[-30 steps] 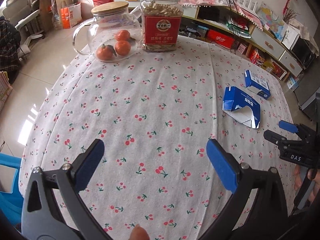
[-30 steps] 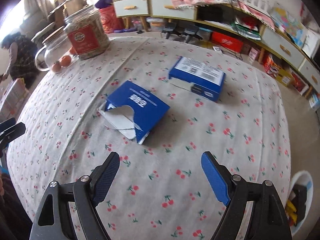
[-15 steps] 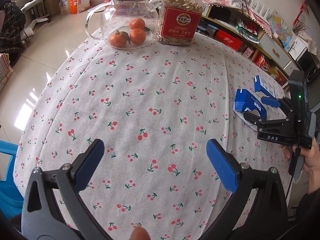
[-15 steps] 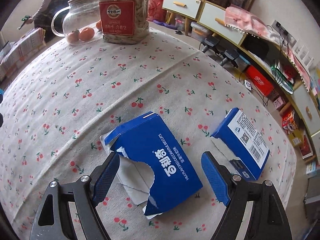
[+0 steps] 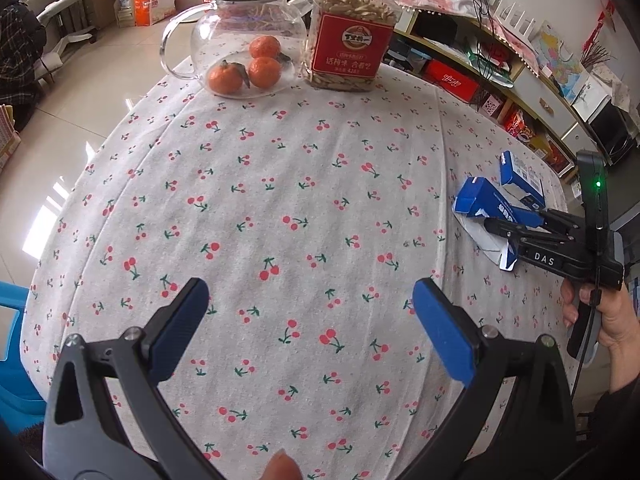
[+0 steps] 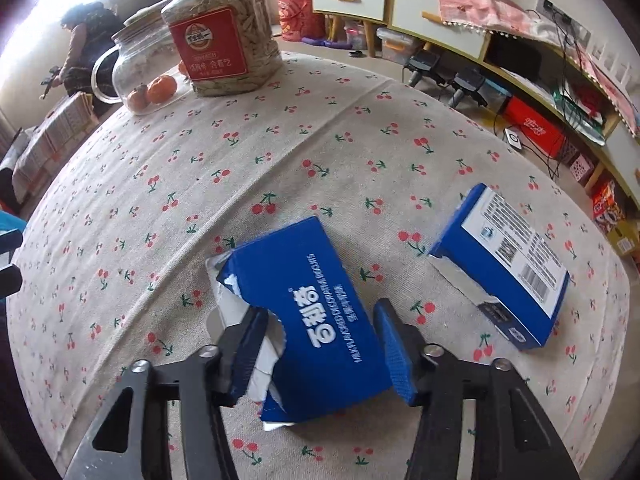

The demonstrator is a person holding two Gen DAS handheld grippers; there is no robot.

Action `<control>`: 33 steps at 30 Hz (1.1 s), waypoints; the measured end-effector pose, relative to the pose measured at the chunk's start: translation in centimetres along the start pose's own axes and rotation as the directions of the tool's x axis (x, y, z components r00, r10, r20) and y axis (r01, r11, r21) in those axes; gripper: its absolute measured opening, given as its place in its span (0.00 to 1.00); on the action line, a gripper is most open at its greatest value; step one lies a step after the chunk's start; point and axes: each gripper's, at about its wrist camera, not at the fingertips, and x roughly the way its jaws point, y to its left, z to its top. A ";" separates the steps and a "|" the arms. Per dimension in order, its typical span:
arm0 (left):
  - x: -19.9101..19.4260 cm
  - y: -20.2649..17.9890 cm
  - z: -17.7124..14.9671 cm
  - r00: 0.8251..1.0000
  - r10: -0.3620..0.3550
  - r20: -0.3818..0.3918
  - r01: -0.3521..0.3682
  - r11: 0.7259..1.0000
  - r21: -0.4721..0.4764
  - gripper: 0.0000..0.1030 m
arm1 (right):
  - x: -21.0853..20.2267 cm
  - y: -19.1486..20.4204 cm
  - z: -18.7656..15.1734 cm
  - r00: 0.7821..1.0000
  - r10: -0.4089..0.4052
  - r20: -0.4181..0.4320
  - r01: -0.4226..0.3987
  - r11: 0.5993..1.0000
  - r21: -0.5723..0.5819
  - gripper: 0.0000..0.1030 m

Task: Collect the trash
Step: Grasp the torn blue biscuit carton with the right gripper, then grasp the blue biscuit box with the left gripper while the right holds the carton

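Observation:
A torn blue biscuit box (image 6: pixel 304 280) lies on the cherry-print tablecloth (image 6: pixel 280 152), its ripped white end toward me. My right gripper (image 6: pixel 320 314) straddles it, jaws closing, one blue pad against each long side. A second blue box (image 6: pixel 508 264), barcode side up, rests just to its right. From the left wrist view the right gripper (image 5: pixel 516 222) sits on the torn box (image 5: pixel 478 200) at the table's right edge, held by a hand (image 5: pixel 608 316). My left gripper (image 5: pixel 310 292) hovers open over bare cloth with nothing between its fingers.
At the far side of the round table stand a clear plastic jar with a red label (image 5: pixel 352 48) and a glass teapot (image 5: pixel 240 40) holding three tangerines. Shelves and drawers line the wall behind. A blue stool (image 5: pixel 12 360) is at the left.
The right gripper came forward and down over the torn box, then narrowed its jaws onto the box's sides. The left gripper barely shifted and stays open.

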 end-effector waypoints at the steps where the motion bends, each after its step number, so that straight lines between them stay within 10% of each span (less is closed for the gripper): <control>1: 0.0 0.0 0.0 1.000 -0.002 0.001 0.002 1.000 0.000 0.99 | -0.4 -0.4 -0.4 1.000 0.005 -0.002 -0.005 1.000 0.026 0.46; 17: -0.5 -1.8 -0.7 1.000 -0.009 0.016 0.008 0.999 0.049 0.99 | -8.0 -1.2 -7.3 0.997 -0.083 -0.001 0.081 0.975 0.207 0.45; 33: -0.5 -9.0 -1.8 0.997 -0.065 0.046 0.049 0.954 0.295 0.99 | -16.4 -7.3 -15.6 0.983 -0.183 0.029 0.143 0.847 0.511 0.45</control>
